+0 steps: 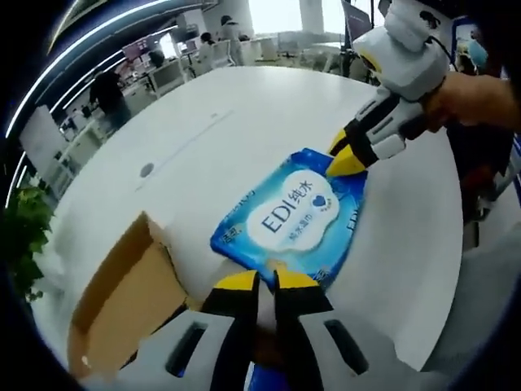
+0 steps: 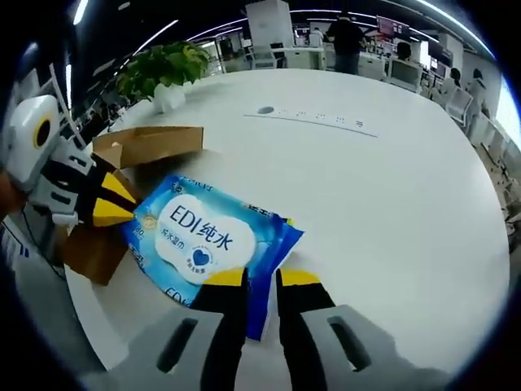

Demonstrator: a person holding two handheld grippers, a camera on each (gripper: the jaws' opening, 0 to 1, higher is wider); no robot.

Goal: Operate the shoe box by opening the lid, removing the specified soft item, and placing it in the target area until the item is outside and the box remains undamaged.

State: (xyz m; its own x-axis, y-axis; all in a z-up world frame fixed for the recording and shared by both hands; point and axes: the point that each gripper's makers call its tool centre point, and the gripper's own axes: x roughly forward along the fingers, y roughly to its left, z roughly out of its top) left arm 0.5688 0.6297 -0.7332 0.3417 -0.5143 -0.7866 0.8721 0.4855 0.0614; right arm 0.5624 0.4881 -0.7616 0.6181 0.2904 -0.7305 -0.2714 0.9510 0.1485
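blue wipes pack held at both ends above the white table

the white table (image 1: pixel 244 130) curves wide under everything in the left gripper view, and in the right gripper view it (image 2: pixel 383 187) stretches off toward desks and people at the far end. a potted plant (image 2: pixel 163 69) stands at its far edge. the brown cardboard shoe box (image 1: pixel 122 301) sits on the table with its flap up, just beside the pack; in the right gripper view it (image 2: pixel 146 145) lies behind the pack. the blue wipes pack (image 1: pixel 297 212) is outside the box, over the tabletop, its white label with a blue heart facing up (image 2: pixel 203 236). the left gripper (image 1: pixel 266 285) has its yellow-tipped jaws closed down on the pack's near edge, with only a narrow gap between them. the right gripper (image 2: pixel 254 281) likewise pinches the opposite edge; seen from the left gripper view its yellow tips (image 1: pixel 346 159) bite the pack's far corner.
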